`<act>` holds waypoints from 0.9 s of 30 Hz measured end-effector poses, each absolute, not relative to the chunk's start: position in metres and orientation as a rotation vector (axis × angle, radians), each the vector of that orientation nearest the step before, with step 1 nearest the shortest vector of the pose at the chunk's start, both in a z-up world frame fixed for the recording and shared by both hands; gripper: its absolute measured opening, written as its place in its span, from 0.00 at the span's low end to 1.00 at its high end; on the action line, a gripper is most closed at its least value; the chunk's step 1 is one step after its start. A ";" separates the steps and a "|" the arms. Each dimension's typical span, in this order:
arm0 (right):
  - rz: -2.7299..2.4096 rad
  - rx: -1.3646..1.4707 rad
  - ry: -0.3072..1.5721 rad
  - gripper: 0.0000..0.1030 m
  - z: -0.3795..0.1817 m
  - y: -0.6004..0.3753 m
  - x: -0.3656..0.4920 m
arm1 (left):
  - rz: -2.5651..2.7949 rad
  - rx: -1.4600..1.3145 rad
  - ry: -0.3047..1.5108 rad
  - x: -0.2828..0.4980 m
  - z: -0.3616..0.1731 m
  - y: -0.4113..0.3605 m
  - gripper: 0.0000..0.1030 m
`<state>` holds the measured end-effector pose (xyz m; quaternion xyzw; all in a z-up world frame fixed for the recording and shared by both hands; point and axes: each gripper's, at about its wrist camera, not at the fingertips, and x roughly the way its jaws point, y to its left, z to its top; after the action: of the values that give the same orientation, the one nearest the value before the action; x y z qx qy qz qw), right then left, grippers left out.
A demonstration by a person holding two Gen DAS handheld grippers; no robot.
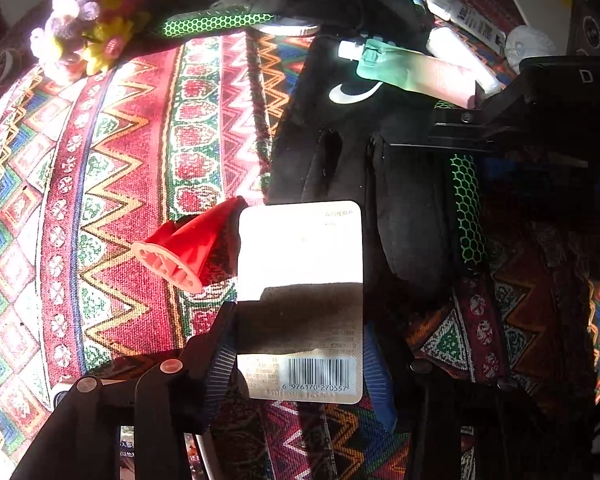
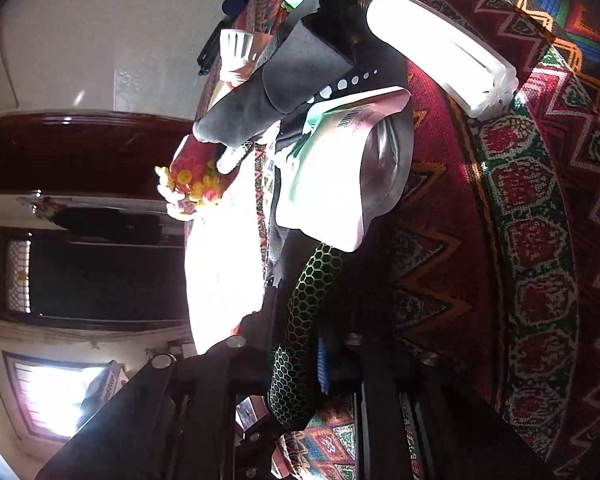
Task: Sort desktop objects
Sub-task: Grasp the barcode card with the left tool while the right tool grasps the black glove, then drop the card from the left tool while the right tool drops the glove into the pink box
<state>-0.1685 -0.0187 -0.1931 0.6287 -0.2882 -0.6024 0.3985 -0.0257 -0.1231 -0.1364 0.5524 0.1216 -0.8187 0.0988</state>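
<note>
My left gripper (image 1: 298,356) is shut on a white barcoded packet (image 1: 300,248), held upright over the patterned cloth. A red plastic cone (image 1: 180,250) lies on its side just left of the packet. A black glove (image 1: 352,148) with green honeycomb trim (image 1: 466,208) lies behind the packet. My right gripper (image 2: 312,346) is shut on that honeycomb trim (image 2: 300,320); its black body (image 1: 540,116) shows at the right of the left wrist view. A pink and green pouch (image 2: 332,176) rests on the glove (image 2: 300,68).
A patterned tablecloth (image 1: 120,184) covers the table. A bunch of knitted flowers (image 1: 88,20) sits at the far left, with a second honeycomb-trimmed glove (image 1: 260,4) behind. White tubes (image 2: 440,52) and a white ribbed cup (image 2: 238,50) lie beyond the pouch. The table edge runs beside the flowers (image 2: 192,184).
</note>
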 end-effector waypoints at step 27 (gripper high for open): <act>-1.727 0.780 -0.652 0.14 0.027 0.134 -0.099 | -2.825 1.162 0.532 0.015 -0.028 -0.098 0.48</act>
<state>-0.0989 0.1340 0.0269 0.3281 -0.2740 -0.7261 0.5386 0.0154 -0.0976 -0.0281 0.3747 0.1716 -0.9109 0.0207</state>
